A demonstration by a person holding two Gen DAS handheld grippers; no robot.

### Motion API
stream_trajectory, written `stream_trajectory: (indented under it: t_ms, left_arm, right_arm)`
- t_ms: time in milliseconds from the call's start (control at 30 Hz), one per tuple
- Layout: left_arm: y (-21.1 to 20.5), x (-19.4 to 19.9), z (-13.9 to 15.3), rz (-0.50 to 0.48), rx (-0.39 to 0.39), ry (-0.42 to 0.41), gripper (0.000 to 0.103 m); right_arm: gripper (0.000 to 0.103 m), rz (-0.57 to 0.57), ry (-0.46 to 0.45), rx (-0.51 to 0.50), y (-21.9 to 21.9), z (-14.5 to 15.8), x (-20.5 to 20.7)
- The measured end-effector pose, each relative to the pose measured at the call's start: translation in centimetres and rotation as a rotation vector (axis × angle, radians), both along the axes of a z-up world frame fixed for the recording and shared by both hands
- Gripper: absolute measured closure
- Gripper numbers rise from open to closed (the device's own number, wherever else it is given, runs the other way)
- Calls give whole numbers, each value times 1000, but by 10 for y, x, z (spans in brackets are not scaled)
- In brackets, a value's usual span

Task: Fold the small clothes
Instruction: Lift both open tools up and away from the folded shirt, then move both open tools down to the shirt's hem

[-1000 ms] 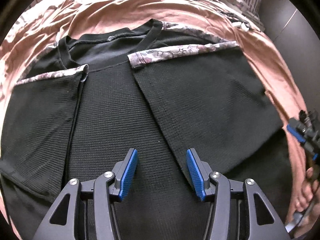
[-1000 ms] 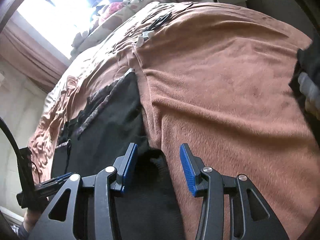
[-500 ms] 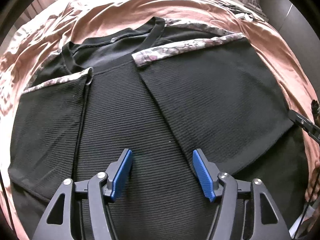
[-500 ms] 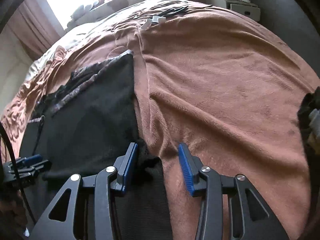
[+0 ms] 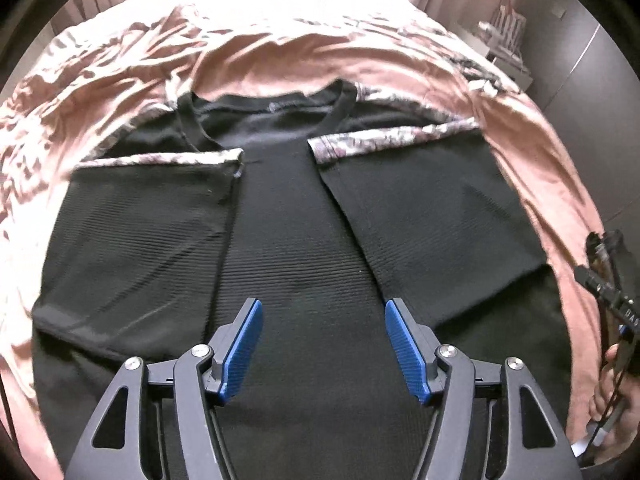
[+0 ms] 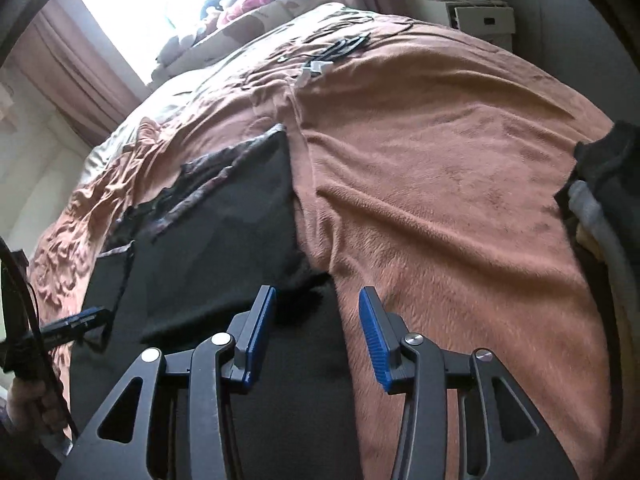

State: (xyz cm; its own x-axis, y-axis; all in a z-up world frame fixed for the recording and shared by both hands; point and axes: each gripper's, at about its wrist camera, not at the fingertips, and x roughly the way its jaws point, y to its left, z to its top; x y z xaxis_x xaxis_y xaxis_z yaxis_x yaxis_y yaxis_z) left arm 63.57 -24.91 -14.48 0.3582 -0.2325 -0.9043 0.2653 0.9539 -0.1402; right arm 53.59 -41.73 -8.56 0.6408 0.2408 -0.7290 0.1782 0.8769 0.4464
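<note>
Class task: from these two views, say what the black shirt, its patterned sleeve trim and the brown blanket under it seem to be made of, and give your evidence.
Black shirt: probably a ribbed or waffle knit, matte; fine horizontal ridges show across it.
Sleeve trim: looks like a printed woven or lace band, pale with a dark floral pattern; which one is unclear.
Brown blanket: likely fleece or plush; fuzzy nap, soft folds.

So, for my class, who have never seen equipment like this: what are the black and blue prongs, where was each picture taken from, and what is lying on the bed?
There is no robot. A person holds one hand-held gripper in each hand, each carrying a camera that looks forward along its two blue-padded fingers. The left hand-held gripper looks at a black T-shirt spread on the pink-brown blanket, both sleeves with patterned cuffs folded inward. The right hand-held gripper looks along the shirt's right edge. Both are open and hold nothing. A pile of other clothes lies at the right edge.
</note>
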Motion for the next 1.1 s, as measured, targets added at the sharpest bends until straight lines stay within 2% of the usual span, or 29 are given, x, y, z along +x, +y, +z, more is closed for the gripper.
stream_trajectory:
  t_ms: [33, 67, 167, 200, 300, 400, 567, 700, 967, 1100]
  left_arm:
    - [1, -4, 5, 2, -20, -7, 37]
    - [5, -6, 12, 2, -48, -14, 36]
    - [16, -18, 29, 5, -71, -49, 28]
    - [18, -21, 34, 4, -74, -60, 24]
    - [31, -31, 50, 10, -98, -89, 11]
    - [50, -43, 66, 25, -150, -108, 0]
    - [78, -62, 85, 37, -199, -121, 0]
    - [102, -78, 97, 34, -231, -136, 0]
    - [154, -112, 113, 57, -200, -192, 0]
    - [181, -131, 117, 77, -199, -210, 0]
  right_arm:
    - [51, 6, -11, -14, 2, 6, -6]
    - [41, 9, -21, -28, 3, 13, -12]
    - [24, 21, -54, -66, 11, 32, -27]
    - [19, 26, -58, -79, 14, 38, -32]
    - [15, 57, -68, -123, 29, 55, -48]
    - [0, 101, -82, -153, 45, 68, -64]
    - [0, 99, -76, -183, 55, 83, -88]
    - [0, 89, -51, -154, 58, 93, -106]
    - [0, 51, -92, -198, 68, 112, -147]
    - [0, 51, -113, -186, 70, 115, -166]
